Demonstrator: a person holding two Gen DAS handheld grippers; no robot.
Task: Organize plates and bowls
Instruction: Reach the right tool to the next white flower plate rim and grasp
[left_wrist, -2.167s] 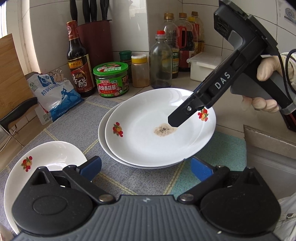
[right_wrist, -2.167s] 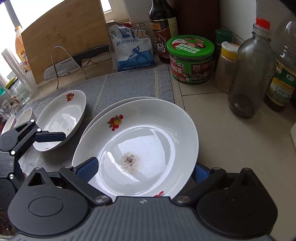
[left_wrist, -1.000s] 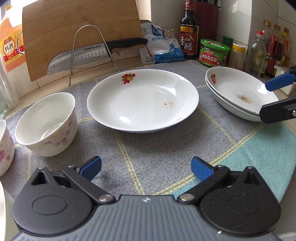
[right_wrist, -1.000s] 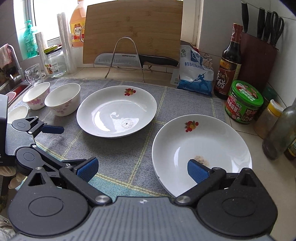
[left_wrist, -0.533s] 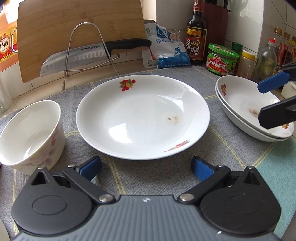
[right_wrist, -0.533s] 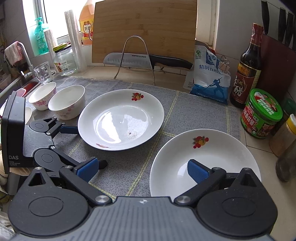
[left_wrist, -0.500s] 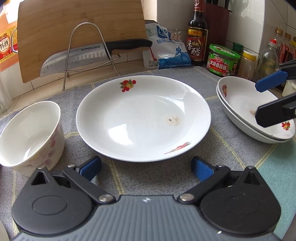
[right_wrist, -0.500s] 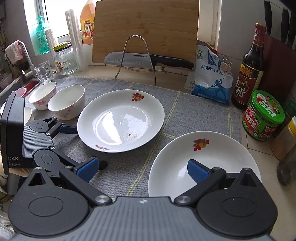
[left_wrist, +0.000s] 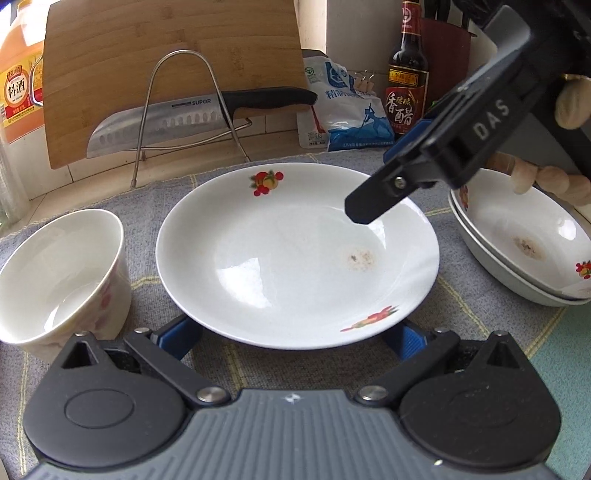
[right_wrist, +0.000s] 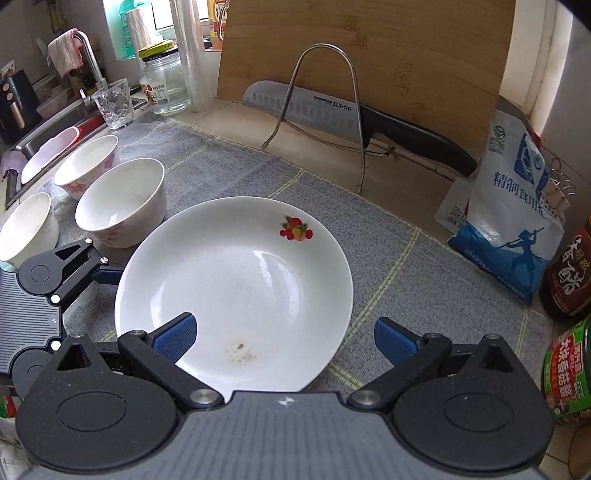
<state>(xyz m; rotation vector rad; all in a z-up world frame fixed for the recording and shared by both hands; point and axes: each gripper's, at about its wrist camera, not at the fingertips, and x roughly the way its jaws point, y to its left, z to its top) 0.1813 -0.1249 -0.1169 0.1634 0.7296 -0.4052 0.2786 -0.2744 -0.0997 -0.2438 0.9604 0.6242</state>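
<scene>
**Two-gripper pickup of the single plate**

Plate (left_wrist: 295, 254) sits mid-mat (left_wrist: 332, 369), stack (left_wrist: 517, 251) at its 3 o'clock, well apart but near. Bowl (left_wrist: 62, 273) just beside the plate at 9 o'clock; in the right wrist view more bowls (right_wrist: 86, 164) sit further out that way.

Left gripper (left_wrist: 295, 338): fingers wide, blue pads straddling the plate's near rim at 6 o'clock, low on the mat; we can't tell if they touch it. Nothing held.

Right gripper (right_wrist: 286, 338): also wide and empty, hanging over the plate from the 2 o'clock side in the left view; one pad (right_wrist: 173, 336) is above the well, the other (right_wrist: 395, 345) outside the rim.

How we'd do it well, judging from this:
- One gripper needs a finger under the rim and one on top. The rim is shallow and glazed, so we expect slip if the bite is thin.
- Lift level; there's a residue patch (left_wrist: 358, 258) in the well.
- Travel toward 3 o'clock, clear the stack rim, set down centred, then release.
- Keep the left gripper clear of the bowl at 9 o'clock.
</scene>
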